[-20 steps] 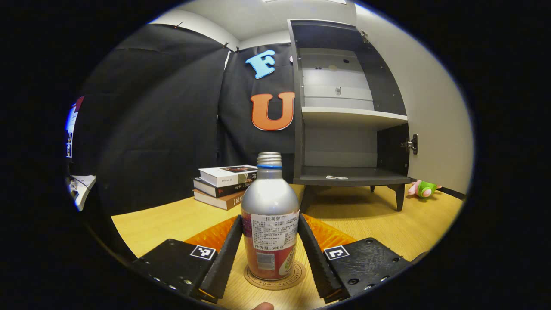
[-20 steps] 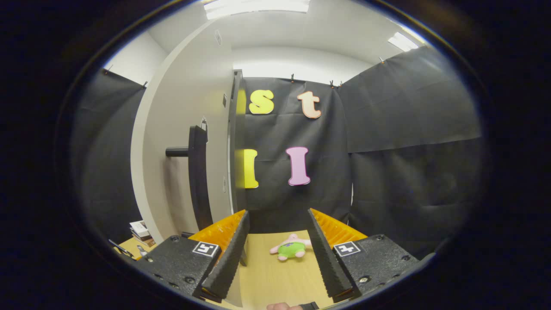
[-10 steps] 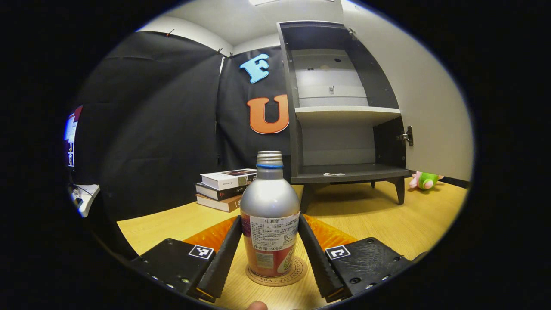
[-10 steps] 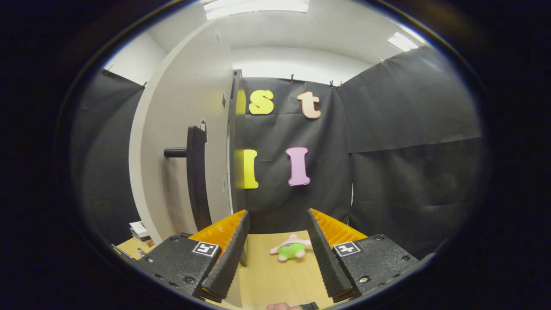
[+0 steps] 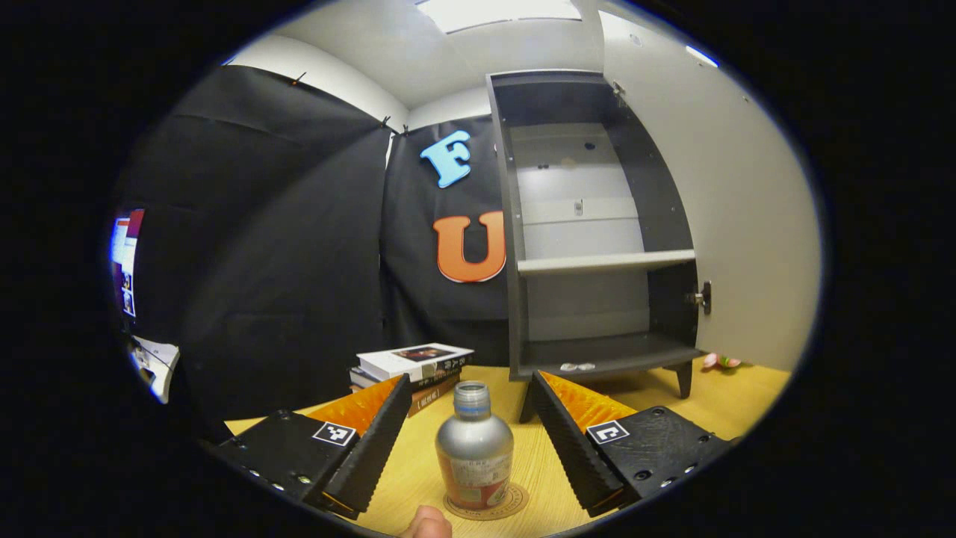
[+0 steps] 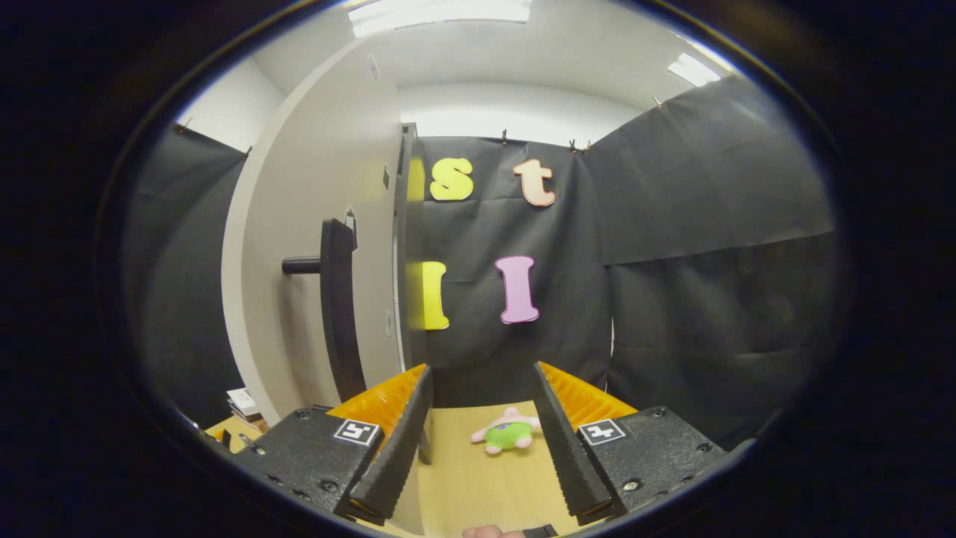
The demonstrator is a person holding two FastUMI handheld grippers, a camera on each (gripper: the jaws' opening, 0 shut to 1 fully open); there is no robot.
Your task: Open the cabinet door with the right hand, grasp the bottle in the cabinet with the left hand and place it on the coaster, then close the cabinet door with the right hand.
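Note:
A silver bottle (image 5: 474, 448) with a red label stands upright on the round coaster (image 5: 512, 502) on the wooden table. My left gripper (image 5: 470, 388) is open, raised above and behind the bottle, its fingers apart on either side and not touching it. Behind it the dark cabinet (image 5: 590, 232) stands with empty shelves and its pale door (image 5: 736, 224) swung wide to the right. In the right gripper view my right gripper (image 6: 478, 385) is open with nothing between its fingers, beside the open door (image 6: 314, 254) and its dark bar handle (image 6: 336, 299).
A stack of books (image 5: 414, 362) lies left of the cabinet. A pink and green plush toy (image 6: 508, 433) lies on the table ahead of my right gripper, also visible past the cabinet leg (image 5: 718, 362). A fingertip (image 5: 426, 523) shows at the bottom edge.
My left gripper has let go of the bottle, opened wider and drawn up and back, so the bottle looks smaller and lower. My right gripper has barely moved.

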